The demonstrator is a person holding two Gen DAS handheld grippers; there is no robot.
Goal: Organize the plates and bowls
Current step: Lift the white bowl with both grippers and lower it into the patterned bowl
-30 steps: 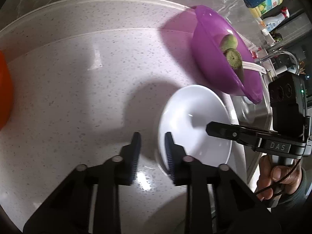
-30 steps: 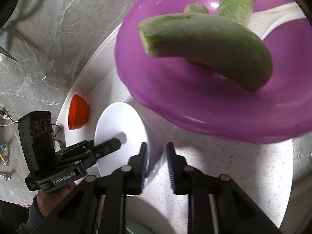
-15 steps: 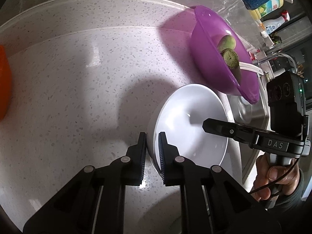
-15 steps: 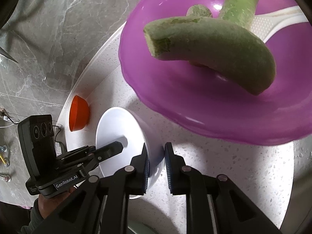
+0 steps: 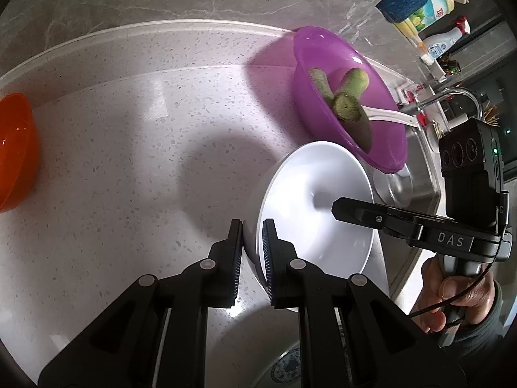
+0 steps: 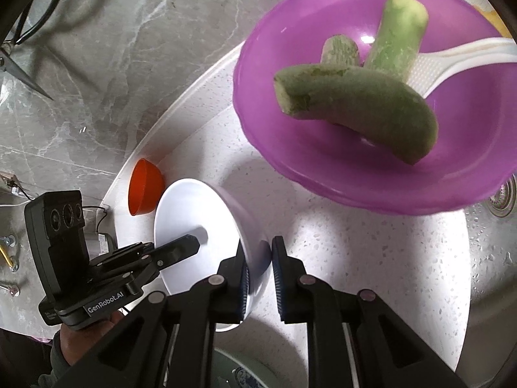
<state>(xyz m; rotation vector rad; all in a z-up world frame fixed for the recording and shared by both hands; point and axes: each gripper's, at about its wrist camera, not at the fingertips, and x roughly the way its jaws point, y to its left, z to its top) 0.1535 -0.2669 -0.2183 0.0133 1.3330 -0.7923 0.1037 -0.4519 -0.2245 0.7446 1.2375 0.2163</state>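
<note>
A white bowl (image 5: 316, 207) hangs tilted just above the speckled counter (image 5: 129, 161), held by both grippers at opposite rims. My left gripper (image 5: 252, 229) is shut on the near rim in the left wrist view. In the right wrist view my right gripper (image 6: 260, 249) is shut on the other rim of the white bowl (image 6: 194, 213). Each view shows the other gripper's inner finger (image 5: 352, 213) lying inside the bowl; the outer one is hidden. A purple bowl (image 6: 355, 168) holding green vegetable pieces (image 6: 362, 110) and a white spoon stands behind. An orange bowl (image 5: 16, 155) sits far left.
A steel sink (image 5: 420, 187) with a tap (image 5: 458, 93) lies right of the counter, bottles (image 5: 420, 3) behind it. A patterned plate (image 6: 239, 371) shows at the bottom edge under the grippers. Scissors (image 6: 22, 74) hang on the marble wall. A hand (image 5: 452, 294) holds the right gripper.
The left jaws closed from a wider gap onto the bowl's rim, and the right jaws tightened on theirs. The white bowl has risen off the counter with both grippers.
</note>
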